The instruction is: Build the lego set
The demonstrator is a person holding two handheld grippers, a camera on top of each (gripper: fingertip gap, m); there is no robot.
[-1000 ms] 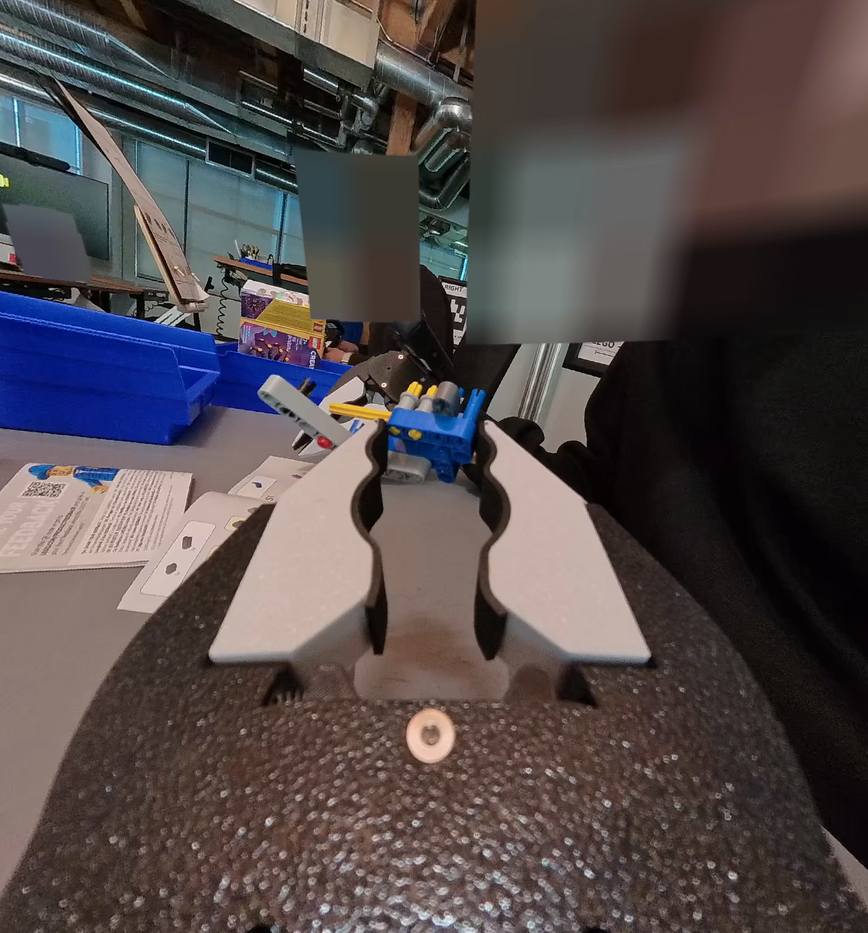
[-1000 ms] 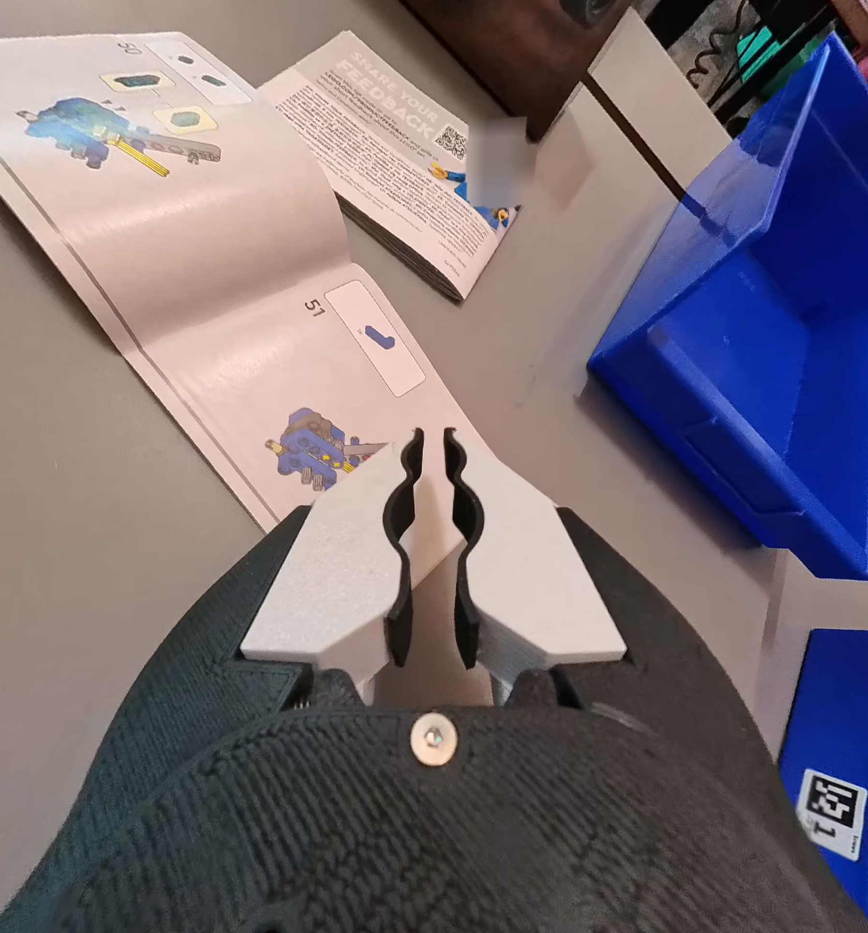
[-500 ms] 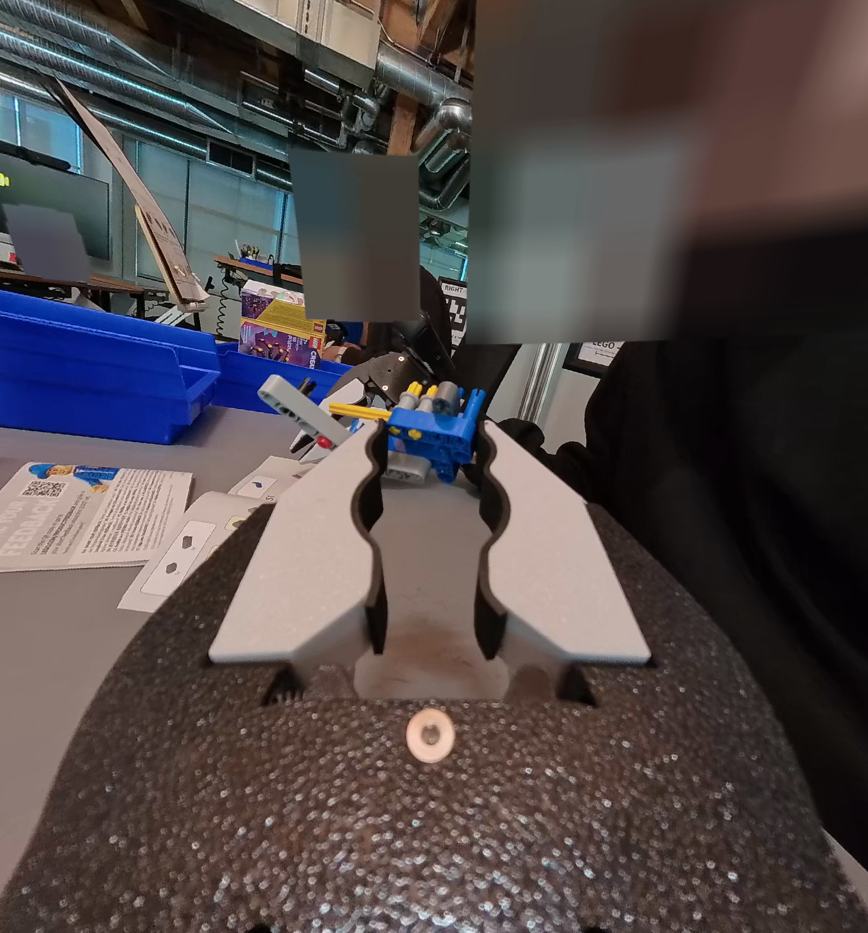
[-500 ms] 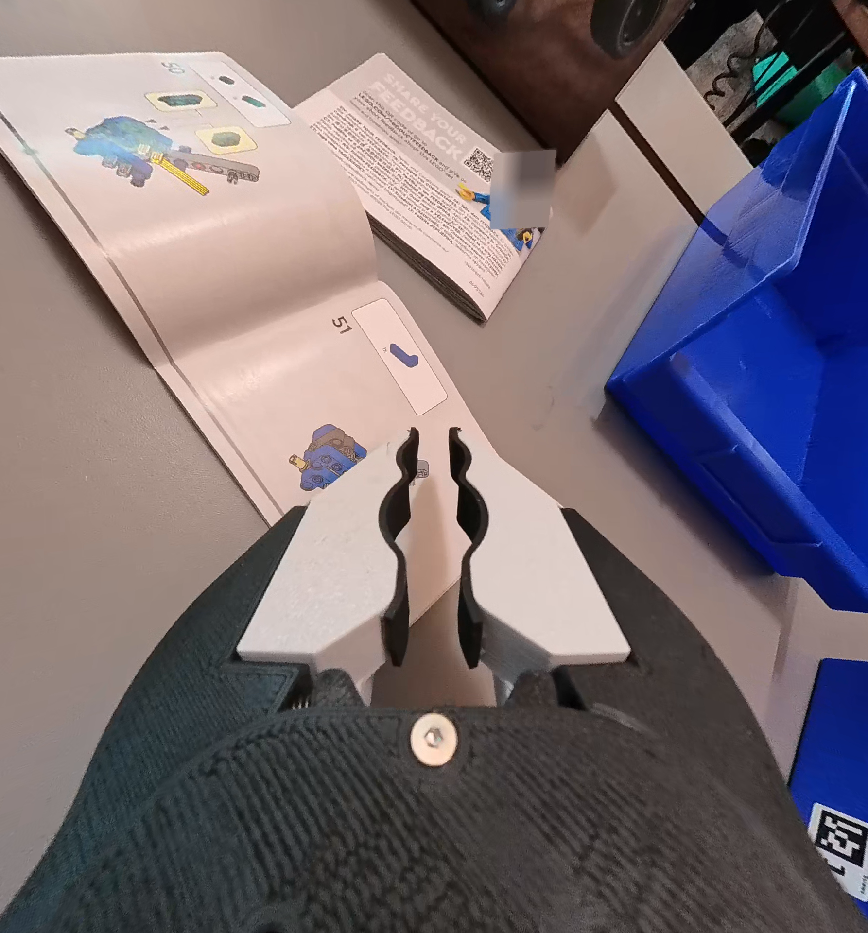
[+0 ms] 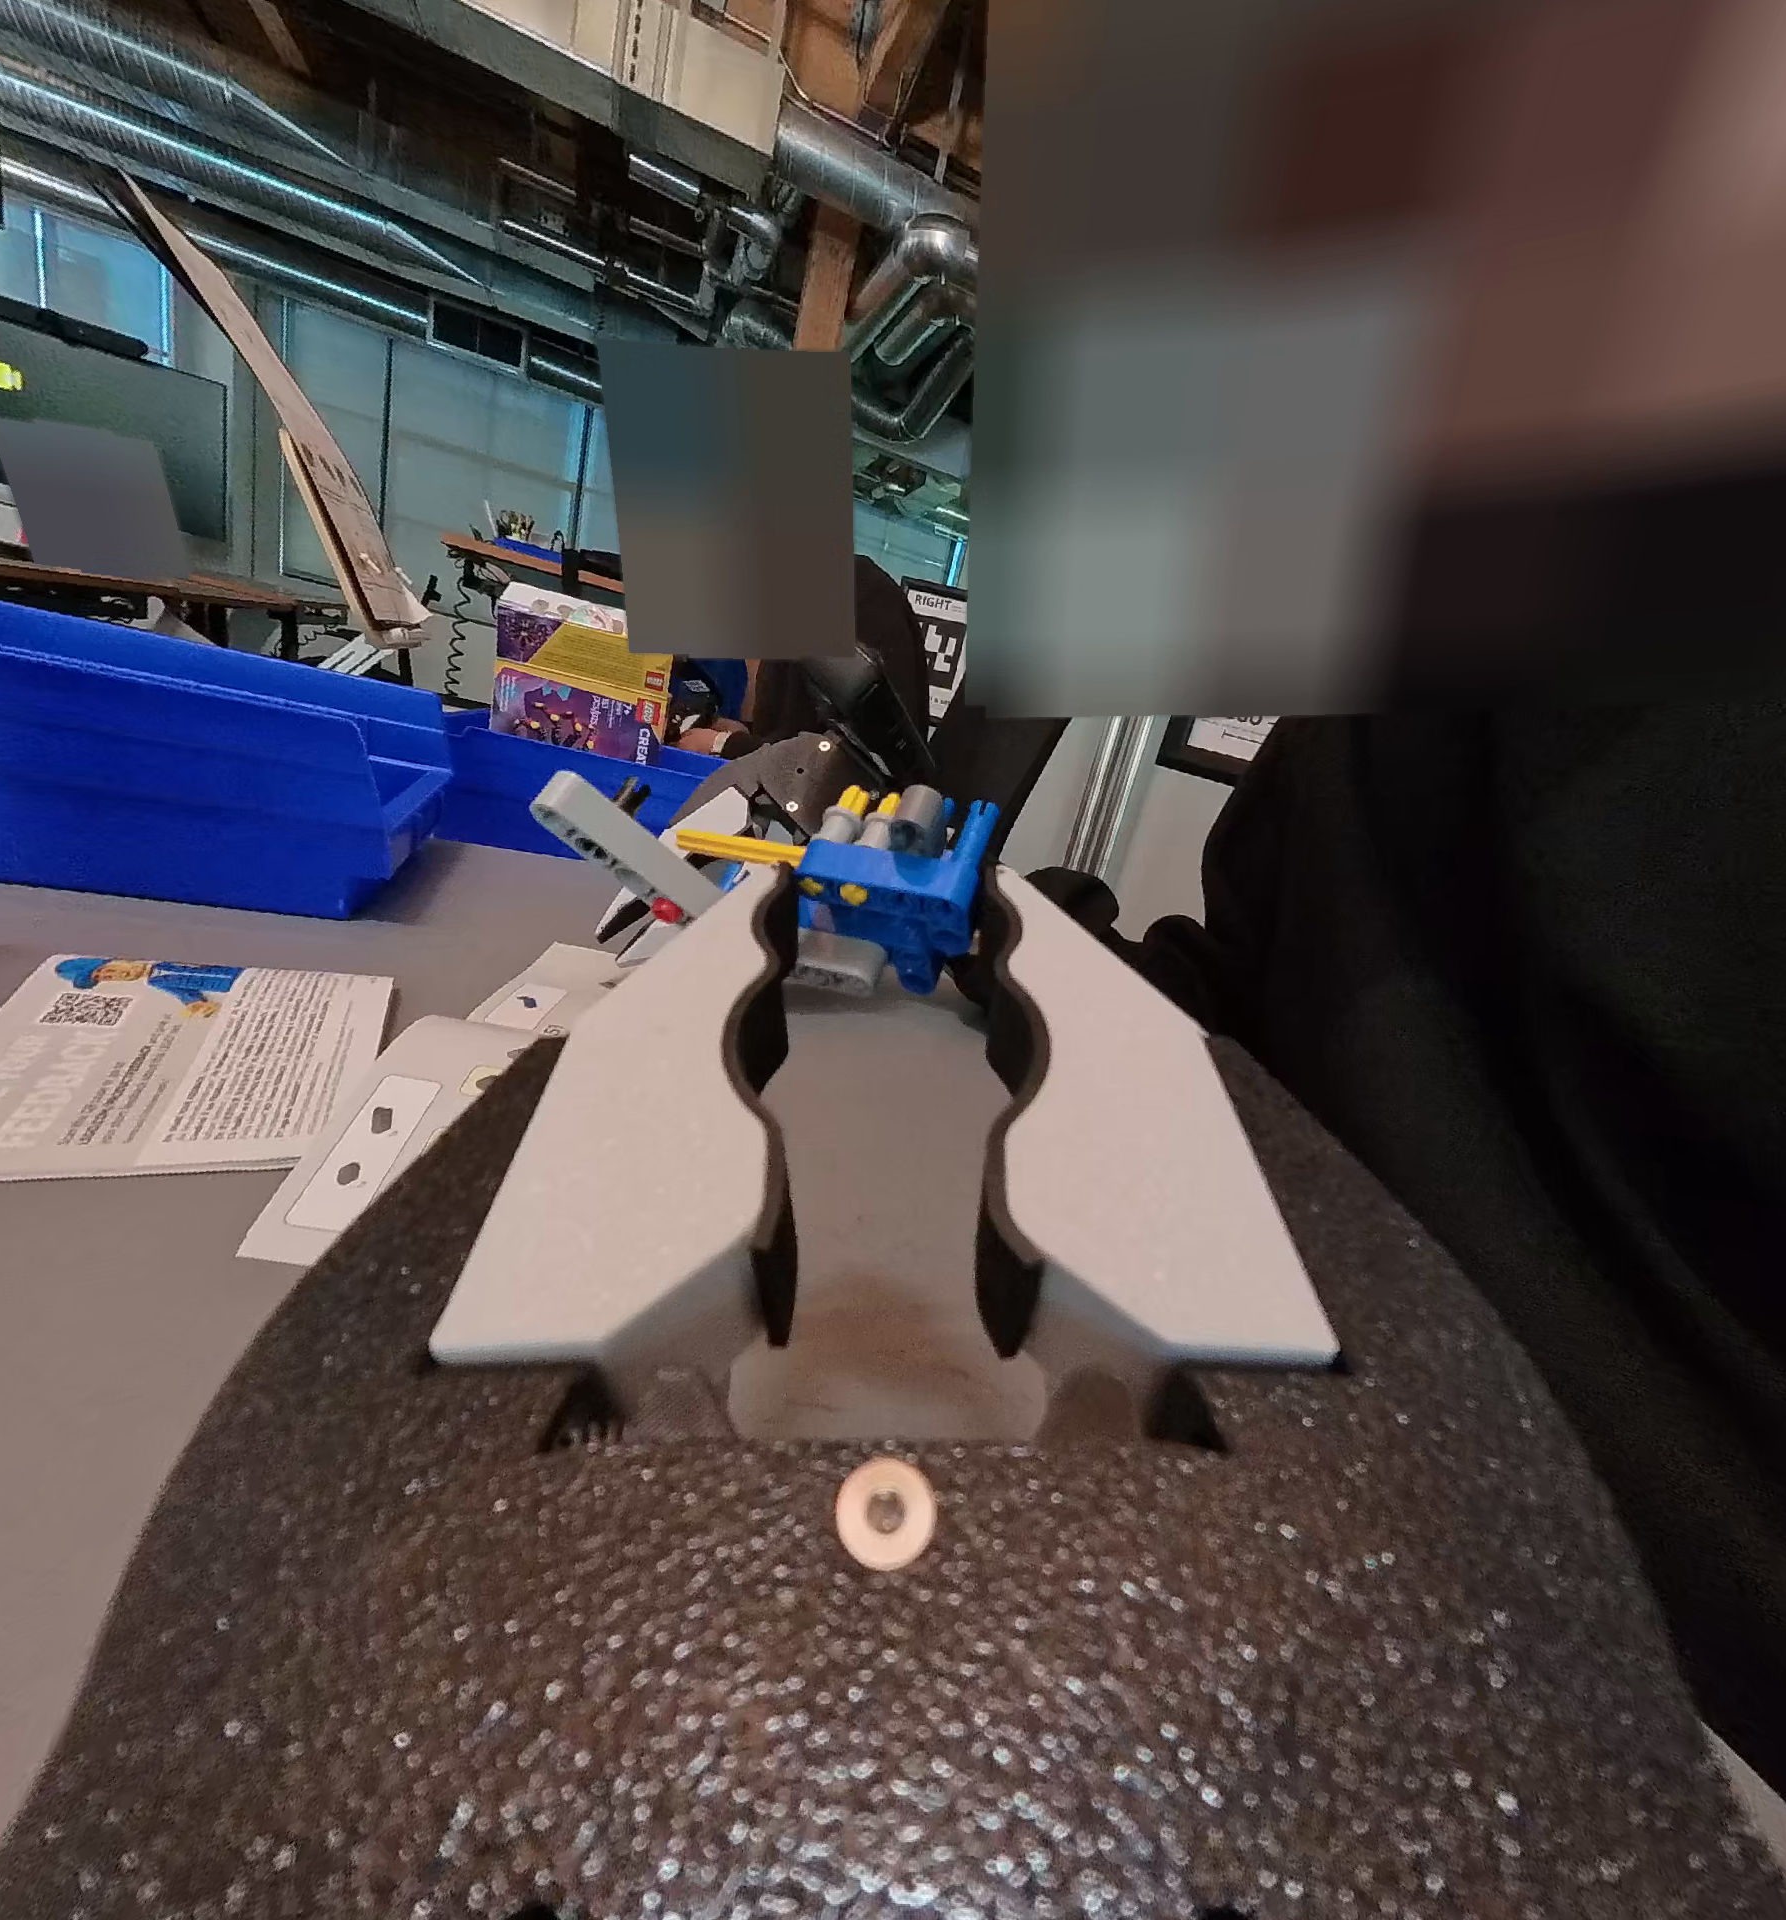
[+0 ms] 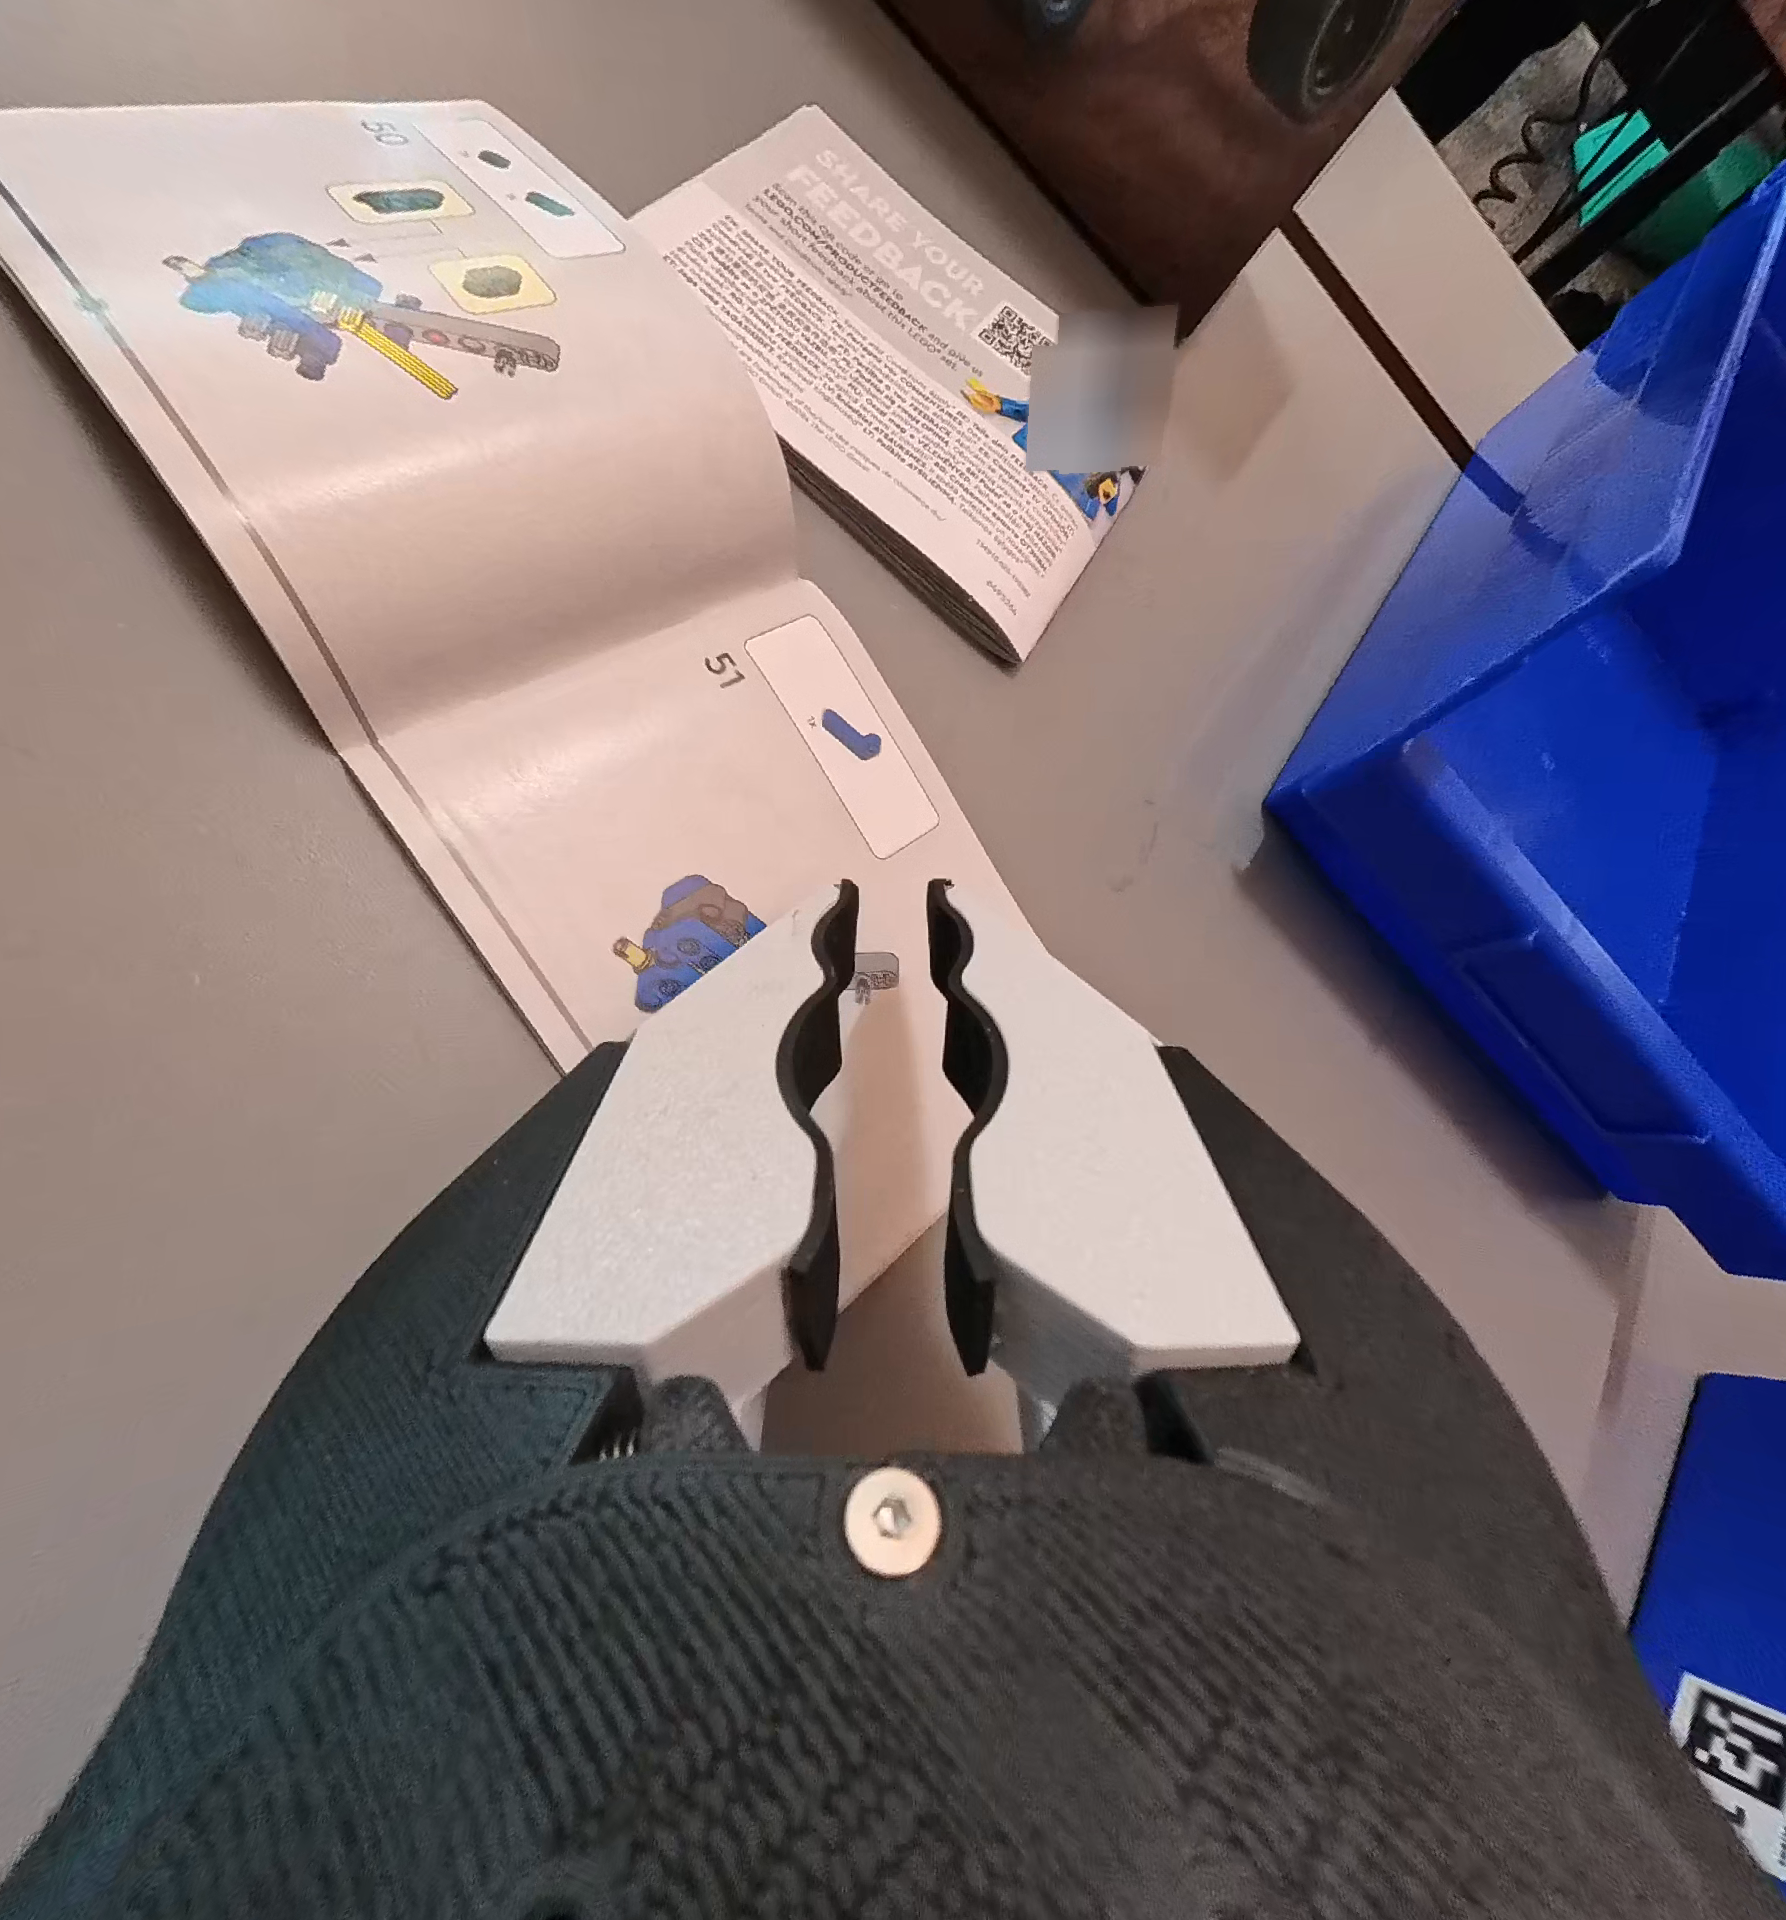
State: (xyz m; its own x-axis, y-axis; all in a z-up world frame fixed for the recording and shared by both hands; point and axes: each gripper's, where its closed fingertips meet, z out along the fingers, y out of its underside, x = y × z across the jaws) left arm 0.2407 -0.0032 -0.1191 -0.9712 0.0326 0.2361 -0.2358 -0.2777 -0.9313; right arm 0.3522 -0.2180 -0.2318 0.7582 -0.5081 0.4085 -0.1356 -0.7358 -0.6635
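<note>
My left gripper (image 5: 889,914) is shut on a small lego assembly (image 5: 884,894), held at the fingertips just above the grey table. The assembly is a blue block with grey and yellow pins on top, a yellow axle (image 5: 738,847) and a grey beam (image 5: 614,842) sticking out to the left. My right gripper (image 6: 891,894) is narrowly open and empty. It hovers over the lower page of the open instruction booklet (image 6: 515,520), which shows the blue assembly and a small blue part.
A second, closed booklet (image 6: 920,416) lies beyond the open one; it also shows in the left wrist view (image 5: 162,1060). Blue bins stand at the right (image 6: 1647,779) and far left (image 5: 172,769). A person in black (image 5: 1543,1039) is close on the right. The tips of one gripper are about 25 cm away from the tips of the other.
My right gripper has drawn back over the booklet, so more of the pages shows, and its jaws have parted slightly. My left gripper and the assembly have not moved.
</note>
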